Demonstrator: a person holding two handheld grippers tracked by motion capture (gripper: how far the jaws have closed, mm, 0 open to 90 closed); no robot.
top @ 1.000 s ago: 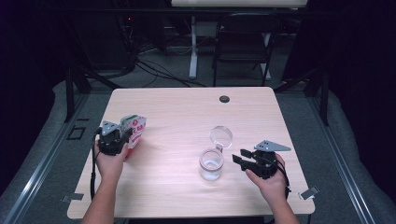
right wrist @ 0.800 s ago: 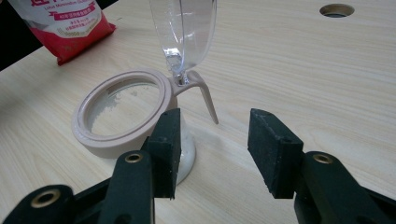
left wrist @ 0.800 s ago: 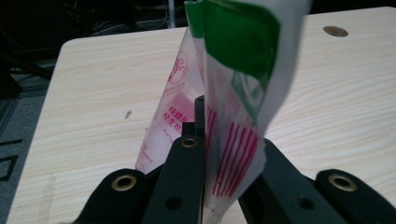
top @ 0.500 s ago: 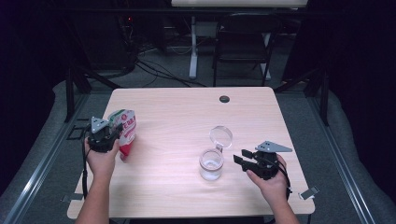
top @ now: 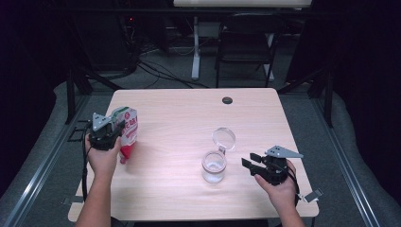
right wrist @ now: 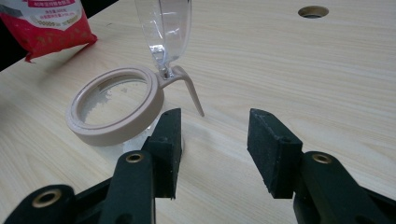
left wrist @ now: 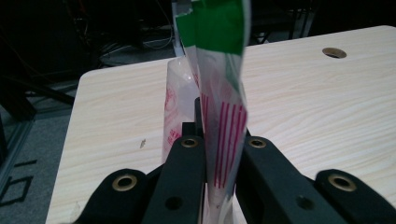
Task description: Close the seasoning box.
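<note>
A red, white and green pouch point(top: 127, 133) stands at the table's left edge, pinched edge-on in my left gripper point(top: 109, 131). In the left gripper view the pouch point(left wrist: 219, 93) rises between the two black jaws, and my left gripper point(left wrist: 219, 158) is shut on it. A clear glass jar point(top: 213, 165) with a beige rim and its clear hinged lid point(top: 223, 138) flipped up stands right of centre. My right gripper point(top: 251, 161) hovers open just right of the jar. In the right gripper view the jar point(right wrist: 114, 105) sits left of the open right gripper point(right wrist: 215, 140).
The light wooden table point(top: 189, 109) has a round cable hole point(top: 227, 100) near its far edge. A dark chair point(top: 246, 42) and cables lie on the floor beyond the table. The person's forearms enter from the bottom edge.
My left gripper has carried the pouch a little to the left and back, towards the table's left edge. The right gripper has barely moved.
</note>
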